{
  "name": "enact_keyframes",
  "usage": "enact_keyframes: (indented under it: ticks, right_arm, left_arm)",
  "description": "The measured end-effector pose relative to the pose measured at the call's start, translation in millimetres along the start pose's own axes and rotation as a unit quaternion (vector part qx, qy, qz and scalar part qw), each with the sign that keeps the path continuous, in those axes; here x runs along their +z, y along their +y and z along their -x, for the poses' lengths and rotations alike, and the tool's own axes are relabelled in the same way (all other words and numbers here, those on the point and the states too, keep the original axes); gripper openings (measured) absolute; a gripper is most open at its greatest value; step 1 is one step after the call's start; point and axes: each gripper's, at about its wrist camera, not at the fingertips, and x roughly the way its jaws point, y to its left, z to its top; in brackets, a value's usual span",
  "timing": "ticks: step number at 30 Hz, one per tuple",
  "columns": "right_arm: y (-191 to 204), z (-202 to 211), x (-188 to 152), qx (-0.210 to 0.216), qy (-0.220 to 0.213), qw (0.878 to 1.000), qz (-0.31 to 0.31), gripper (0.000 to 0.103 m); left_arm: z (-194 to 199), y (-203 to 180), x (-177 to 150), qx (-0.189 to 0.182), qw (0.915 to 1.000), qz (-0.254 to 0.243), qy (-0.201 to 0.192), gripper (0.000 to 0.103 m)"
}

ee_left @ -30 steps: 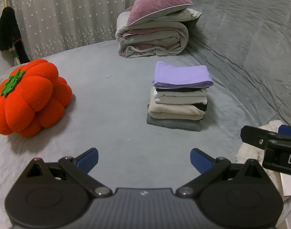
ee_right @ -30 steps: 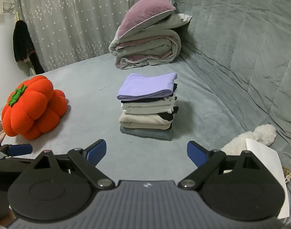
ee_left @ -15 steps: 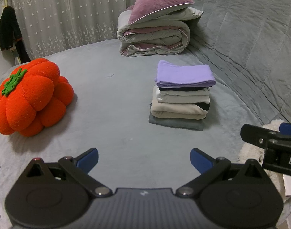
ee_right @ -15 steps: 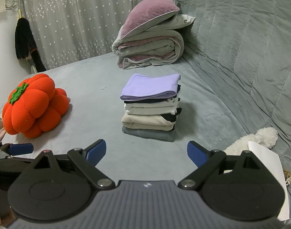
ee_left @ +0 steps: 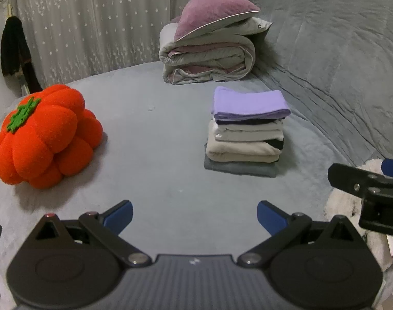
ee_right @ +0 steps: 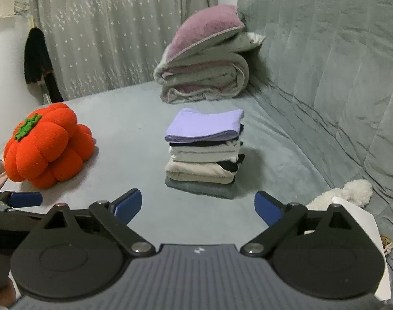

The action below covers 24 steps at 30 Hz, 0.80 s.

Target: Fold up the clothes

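Since a second ago we have edged both views slightly rightward; nothing on the bed has shifted. Our left gripper and right gripper both gape wide, holding nothing. We see the folded stack of clothes mid-bed, the lilac piece on top, right of the pumpkin cushion.

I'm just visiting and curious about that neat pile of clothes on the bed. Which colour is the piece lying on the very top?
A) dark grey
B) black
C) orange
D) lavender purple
D: the folded lavender garment lies on top of the stack of folded clothes, above the black, white and beige layers, with a grey piece at the bottom; both grippers are open and hold nothing.
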Motion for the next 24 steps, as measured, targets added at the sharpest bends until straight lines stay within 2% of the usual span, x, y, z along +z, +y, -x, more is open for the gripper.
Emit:
enact_keyframes:
  ticks: [13,19,24]
  right_arm:
    - [36.3,24.2,-66.1,0.015,-0.050,0.998,0.037,0.103]
    - [46.2,30.7,-86.2,0.007,-0.020,1.000,0.006,0.103]
    - [51.7,37.5,-94.1,0.014,-0.019,1.000,-0.013,0.103]
  left_arm:
    - [11.1,25.4,-74.8,0.046,0.9980,0.044,-0.001,0.102]
    - [19.0,31.4,-101.3,0.065,0.9965,0.053,-0.001,0.102]
    - [26.9,32.3,-105.2,0.073,0.9963,0.045,-0.008,0.102]
